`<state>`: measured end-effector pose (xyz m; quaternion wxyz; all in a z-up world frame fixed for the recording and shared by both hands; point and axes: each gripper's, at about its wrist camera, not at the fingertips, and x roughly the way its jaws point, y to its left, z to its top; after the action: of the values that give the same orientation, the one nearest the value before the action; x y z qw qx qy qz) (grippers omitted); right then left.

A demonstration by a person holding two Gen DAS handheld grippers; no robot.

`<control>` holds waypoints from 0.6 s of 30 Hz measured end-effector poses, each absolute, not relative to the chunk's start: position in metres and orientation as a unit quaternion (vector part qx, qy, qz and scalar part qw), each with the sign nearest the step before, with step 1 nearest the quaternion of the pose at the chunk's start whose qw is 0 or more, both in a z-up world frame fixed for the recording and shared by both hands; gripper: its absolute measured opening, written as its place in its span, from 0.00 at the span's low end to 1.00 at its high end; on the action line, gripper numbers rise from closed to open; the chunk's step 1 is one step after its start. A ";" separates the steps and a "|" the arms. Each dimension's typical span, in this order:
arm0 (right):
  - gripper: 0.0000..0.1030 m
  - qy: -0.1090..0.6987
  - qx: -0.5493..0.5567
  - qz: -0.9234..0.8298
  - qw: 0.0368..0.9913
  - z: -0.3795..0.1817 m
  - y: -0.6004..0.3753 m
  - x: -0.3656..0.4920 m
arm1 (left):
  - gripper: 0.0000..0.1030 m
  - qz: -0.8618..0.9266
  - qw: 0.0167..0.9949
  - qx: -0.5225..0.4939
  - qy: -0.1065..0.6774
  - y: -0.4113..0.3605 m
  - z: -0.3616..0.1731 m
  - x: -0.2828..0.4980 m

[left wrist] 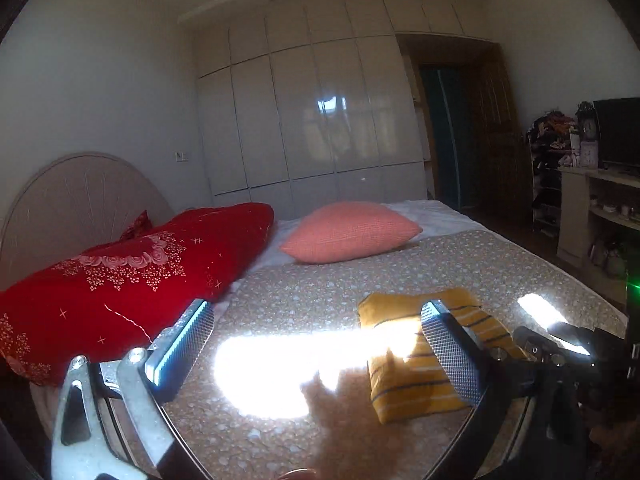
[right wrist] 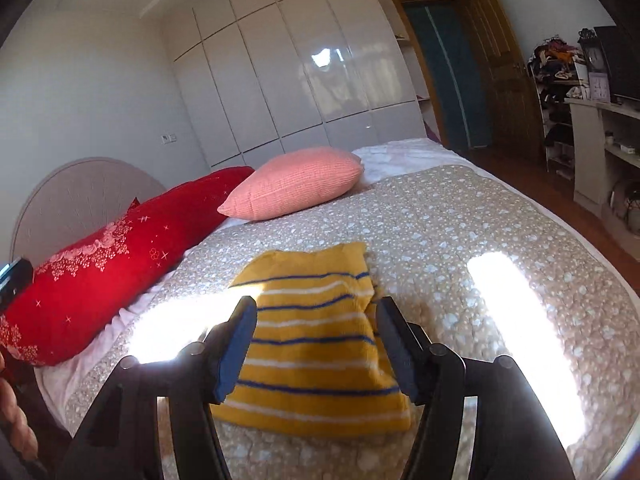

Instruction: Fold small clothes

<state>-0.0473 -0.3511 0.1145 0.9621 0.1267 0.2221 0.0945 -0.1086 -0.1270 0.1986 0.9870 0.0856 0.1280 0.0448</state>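
A small yellow knit garment (right wrist: 316, 344) with blue and white stripes lies folded in a flat rectangle on the beige dotted bedspread (right wrist: 440, 232). My right gripper (right wrist: 316, 320) is open, its jaws on either side of the garment and above it, holding nothing. In the left wrist view the garment (left wrist: 408, 364) lies right of centre. My left gripper (left wrist: 320, 320) is open wide and empty, to the left of the garment, with its right finger (left wrist: 448, 352) in front of the cloth. The right gripper's black body shows at that view's right edge.
A red embroidered pillow (right wrist: 120, 264) and a pink cushion (right wrist: 296, 184) lie at the head of the bed by the rounded headboard (right wrist: 80, 200). White wardrobes (right wrist: 288, 72) stand behind. A desk and cluttered shelves (right wrist: 592, 128) stand at the right. Bright sun patches cross the bedspread.
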 end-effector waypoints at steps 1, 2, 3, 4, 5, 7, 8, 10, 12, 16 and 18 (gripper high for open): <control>0.75 0.225 0.123 0.086 0.963 0.108 -0.349 -0.061 | 1.00 0.030 0.986 0.088 0.138 -0.131 0.196 -0.112; 0.75 0.229 0.120 0.075 0.963 0.100 -0.348 -0.073 | 1.00 0.006 0.985 0.085 0.153 -0.134 0.192 -0.113; 0.75 0.234 0.116 0.062 0.963 0.092 -0.348 -0.083 | 1.00 -0.011 0.982 0.084 0.170 -0.137 0.184 -0.116; 0.75 0.238 0.113 0.050 0.963 0.083 -0.347 -0.089 | 1.00 -0.014 0.977 0.090 0.192 -0.142 0.174 -0.114; 0.75 0.243 0.107 0.037 0.963 0.075 -0.347 -0.094 | 1.00 -0.014 0.972 0.099 0.213 -0.146 0.165 -0.111; 0.75 0.256 0.088 0.014 0.963 0.063 -0.346 -0.092 | 1.00 -0.021 0.962 0.107 0.252 -0.150 0.141 -0.110; 0.75 0.262 0.081 0.010 0.962 0.060 -0.346 -0.089 | 1.00 -0.021 0.956 0.109 0.272 -0.150 0.130 -0.107; 0.75 0.268 0.084 0.004 0.960 0.057 -0.350 -0.082 | 1.00 -0.017 0.945 0.113 0.307 -0.149 0.113 -0.103; 0.75 0.283 0.094 -0.005 0.954 0.051 -0.355 -0.077 | 1.00 -0.012 0.937 0.119 0.329 -0.149 0.099 -0.101; 0.75 0.307 0.098 -0.014 0.947 0.044 -0.355 -0.073 | 1.00 -0.001 0.929 0.129 0.347 -0.151 0.086 -0.099; 0.76 0.303 0.090 -0.013 0.949 0.045 -0.352 -0.074 | 1.00 -0.002 0.927 0.124 0.355 -0.152 0.083 -0.097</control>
<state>-0.0743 -0.3517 0.0449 0.9487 0.0895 0.3029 -0.0132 -0.0972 -0.1516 0.0832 0.9267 0.1239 0.3548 -0.0015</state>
